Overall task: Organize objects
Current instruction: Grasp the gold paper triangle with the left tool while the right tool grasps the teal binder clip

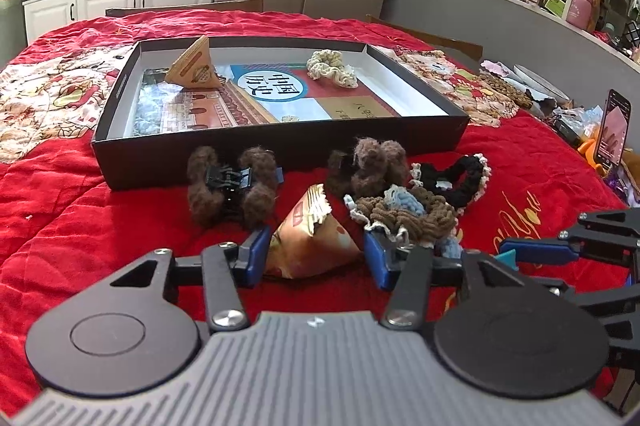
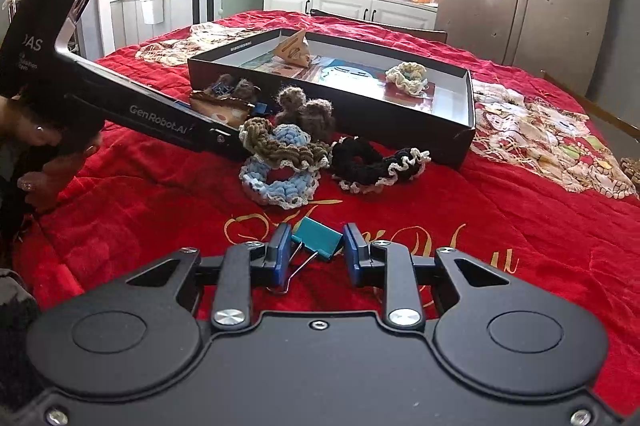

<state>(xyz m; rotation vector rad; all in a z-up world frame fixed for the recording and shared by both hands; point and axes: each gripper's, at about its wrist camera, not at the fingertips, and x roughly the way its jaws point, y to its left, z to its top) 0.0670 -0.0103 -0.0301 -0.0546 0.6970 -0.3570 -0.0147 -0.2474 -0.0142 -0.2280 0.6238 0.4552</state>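
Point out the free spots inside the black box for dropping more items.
Free: the box floor between the triangular packet and the cream scrunchie, plus its near half. Crowded: the red quilt outside the front wall.

A red quilt [image 2: 520, 226] covers the bench; on it lie a black box [image 1: 280, 146], two furry claw clips [image 1: 232, 186], a triangular packet [image 1: 312, 246], brown, blue and black scrunchies [image 2: 280, 162], a teal binder clip [image 2: 316, 236]; a phone [image 1: 614, 126] stands at the right edge.
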